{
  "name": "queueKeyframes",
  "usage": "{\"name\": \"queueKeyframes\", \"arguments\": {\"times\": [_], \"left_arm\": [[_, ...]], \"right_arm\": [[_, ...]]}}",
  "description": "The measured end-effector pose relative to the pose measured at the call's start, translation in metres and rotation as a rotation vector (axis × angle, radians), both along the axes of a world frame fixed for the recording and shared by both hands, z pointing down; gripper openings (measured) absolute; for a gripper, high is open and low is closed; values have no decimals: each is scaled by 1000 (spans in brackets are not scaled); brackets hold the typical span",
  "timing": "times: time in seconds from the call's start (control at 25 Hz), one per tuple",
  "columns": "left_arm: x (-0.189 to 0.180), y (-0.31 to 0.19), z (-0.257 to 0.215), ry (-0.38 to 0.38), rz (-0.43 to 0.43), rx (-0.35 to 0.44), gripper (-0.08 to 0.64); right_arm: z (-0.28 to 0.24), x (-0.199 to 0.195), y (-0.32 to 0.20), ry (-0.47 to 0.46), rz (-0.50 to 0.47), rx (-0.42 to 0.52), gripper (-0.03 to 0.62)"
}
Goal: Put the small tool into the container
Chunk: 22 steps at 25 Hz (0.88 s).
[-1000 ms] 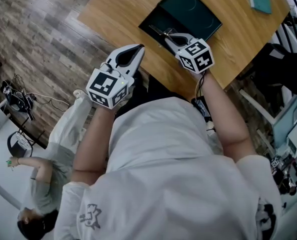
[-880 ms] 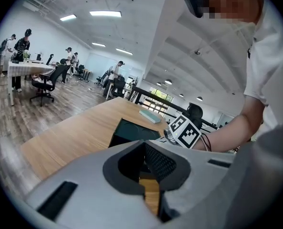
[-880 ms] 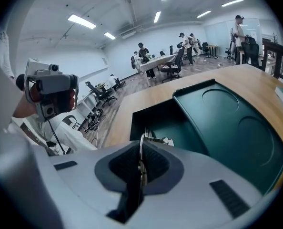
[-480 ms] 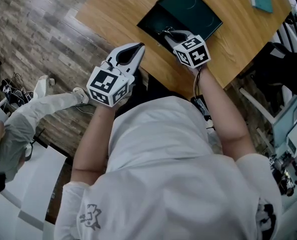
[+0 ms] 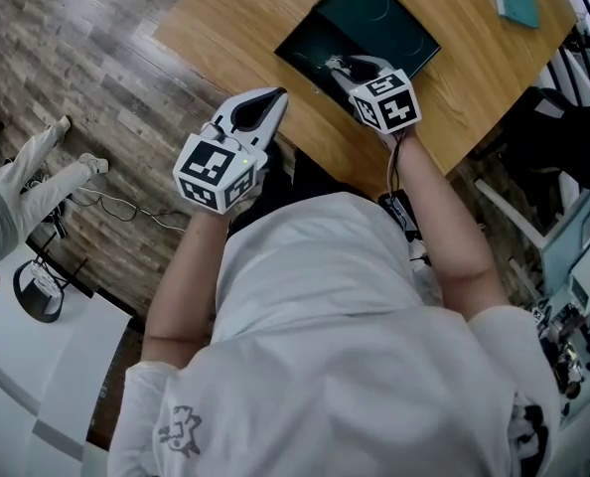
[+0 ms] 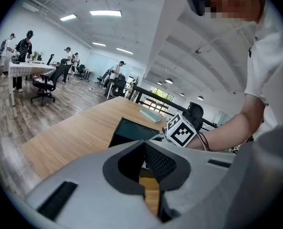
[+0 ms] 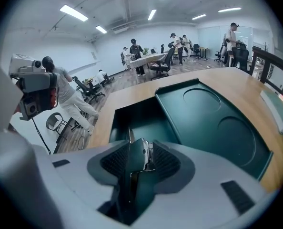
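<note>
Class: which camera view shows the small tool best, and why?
The right gripper view: the tool stands close up between the right gripper's jaws, which have just been opening, above the container. The head view shows only a small glint of it; the left gripper view doesn't show it clearly.

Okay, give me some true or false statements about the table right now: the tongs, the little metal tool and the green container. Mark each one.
1. The right tongs hang over the dark green container. True.
2. The small tool already lies flat on the wood beside the container. False: it stands between the right tongs' jaws, which have just been opening and no longer press on it.
3. The left tongs carry a second tool. False: nothing is between their jaws.
4. The left tongs are apart from the container, at the near edge of the wooden table. True.
</note>
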<state>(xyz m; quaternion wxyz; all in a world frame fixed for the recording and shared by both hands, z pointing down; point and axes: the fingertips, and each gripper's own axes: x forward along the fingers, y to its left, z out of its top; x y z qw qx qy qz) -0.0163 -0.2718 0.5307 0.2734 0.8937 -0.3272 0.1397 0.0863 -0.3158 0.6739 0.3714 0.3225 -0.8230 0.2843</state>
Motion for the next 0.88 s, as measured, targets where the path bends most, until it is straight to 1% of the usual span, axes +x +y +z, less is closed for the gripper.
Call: {"name": "queueKeyframes", "arguments": {"times": [0.28, 0.52, 0.72, 0.88], "left_arm": [[-8, 3, -13, 0, 2, 34, 6], [-15, 14, -34, 11, 16, 72, 6], [-17, 25, -51, 22, 43, 107, 6], [-21, 36, -64, 31, 61, 133, 6]], "right_arm": [[-18, -3, -1, -9, 12, 34, 160], [-37, -7, 12, -9, 26, 68, 150], [-60, -9, 25, -20, 53, 115, 121], [-82, -11, 40, -27, 71, 161, 75]]}}
